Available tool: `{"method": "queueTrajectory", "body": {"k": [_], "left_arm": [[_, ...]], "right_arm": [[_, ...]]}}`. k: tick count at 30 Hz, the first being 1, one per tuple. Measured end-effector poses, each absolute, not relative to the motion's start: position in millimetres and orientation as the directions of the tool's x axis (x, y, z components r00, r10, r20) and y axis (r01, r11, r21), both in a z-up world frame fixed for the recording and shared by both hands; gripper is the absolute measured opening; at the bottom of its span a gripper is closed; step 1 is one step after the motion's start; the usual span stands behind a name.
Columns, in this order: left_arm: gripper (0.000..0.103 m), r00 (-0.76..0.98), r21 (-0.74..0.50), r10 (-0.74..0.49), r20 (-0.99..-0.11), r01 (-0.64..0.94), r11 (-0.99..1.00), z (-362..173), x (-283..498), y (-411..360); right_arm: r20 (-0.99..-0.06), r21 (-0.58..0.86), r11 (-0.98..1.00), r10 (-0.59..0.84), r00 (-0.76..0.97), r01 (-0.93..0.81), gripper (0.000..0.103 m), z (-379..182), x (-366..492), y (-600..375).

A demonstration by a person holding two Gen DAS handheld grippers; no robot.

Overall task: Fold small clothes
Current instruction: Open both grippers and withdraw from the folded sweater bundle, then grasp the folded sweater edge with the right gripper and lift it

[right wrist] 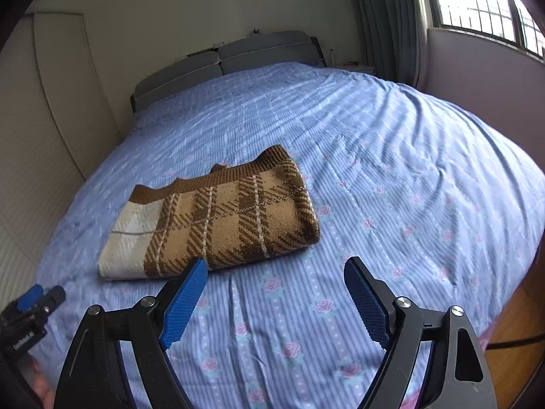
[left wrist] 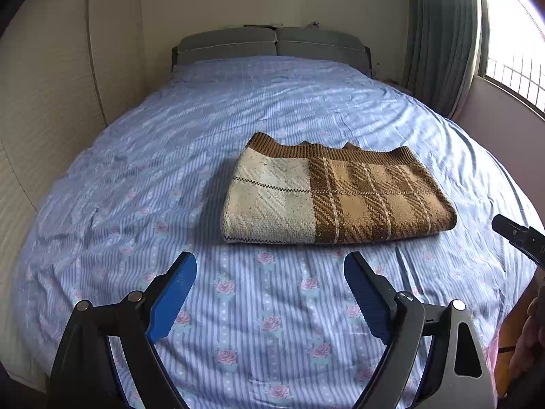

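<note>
The left gripper (left wrist: 270,272) points forward and slightly downward, its jaws spread wide with nothing between the blue pads (left wrist: 172,301). The right gripper (right wrist: 276,277) is posed the same way, jaws parted wide and empty, blue pads (right wrist: 368,301) facing each other. Each gripper shows at the edge of the other's view: the right gripper's black tip (left wrist: 519,238) at the far right of the left wrist view, the left gripper (right wrist: 32,303) at the lower left of the right wrist view. The two are side by side and well apart.
</note>
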State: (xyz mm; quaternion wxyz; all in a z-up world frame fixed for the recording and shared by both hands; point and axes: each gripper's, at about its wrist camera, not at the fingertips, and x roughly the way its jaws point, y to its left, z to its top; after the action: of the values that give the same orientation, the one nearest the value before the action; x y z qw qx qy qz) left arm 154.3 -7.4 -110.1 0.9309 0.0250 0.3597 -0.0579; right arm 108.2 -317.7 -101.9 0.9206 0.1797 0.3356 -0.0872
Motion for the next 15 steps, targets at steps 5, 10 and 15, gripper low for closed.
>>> {"method": "queueTrajectory", "body": {"k": [5, 10, 15], "left_arm": [[0.089, 0.730, 0.010, -0.087, -0.678, 0.127, 0.992, -121, 166, -23], [0.089, 0.721, 0.018, -0.077, -0.689, 0.123, 0.992, -132, 187, -33], [0.089, 0.710, 0.015, -0.066, -0.701, 0.107, 0.994, -140, 211, -34]], "right_arm": [[-0.624, 0.460, 0.833, 0.056, 0.779, 0.309, 0.083, -135, 126, -336], [-0.616, 0.578, 0.740, 0.119, 0.779, 0.344, 0.083, -174, 156, -350], [-0.619, 0.660, 0.637, 0.161, 0.769, 0.398, 0.081, -210, 182, -366]]}}
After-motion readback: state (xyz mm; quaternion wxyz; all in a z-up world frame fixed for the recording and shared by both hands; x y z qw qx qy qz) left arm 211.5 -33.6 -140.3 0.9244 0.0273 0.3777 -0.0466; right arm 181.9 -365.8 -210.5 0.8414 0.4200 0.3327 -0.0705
